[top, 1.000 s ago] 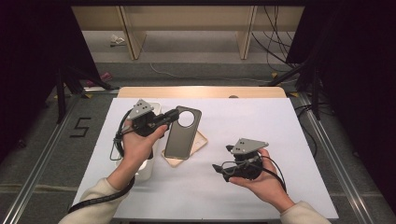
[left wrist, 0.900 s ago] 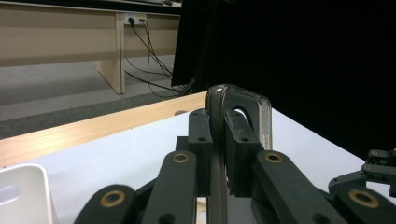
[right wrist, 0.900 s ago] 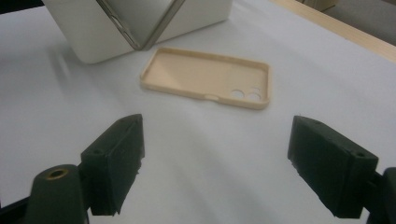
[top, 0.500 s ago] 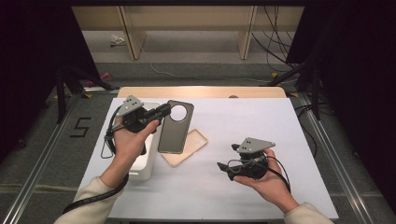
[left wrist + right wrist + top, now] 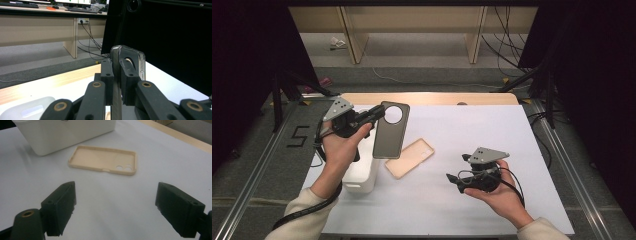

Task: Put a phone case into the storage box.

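dark phone case [image 5: 390, 131] clamped in left claw [image 5: 374, 114], off table

The left gripper [image 5: 377, 113] is carrying the dark phone case [image 5: 390, 130] up and leftward, away from the beige phone case [image 5: 410, 158], which it partly covered before; the dark case now appears clear of the tabletop [image 5: 472, 140].

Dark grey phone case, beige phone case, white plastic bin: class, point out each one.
Dark grey phone case [image 5: 390, 135], high view, its flat back.
Beige phone case [image 5: 100, 158], right gripper view, its inner floor.
White plastic bin [image 5: 62, 133], right gripper view, its side wall.
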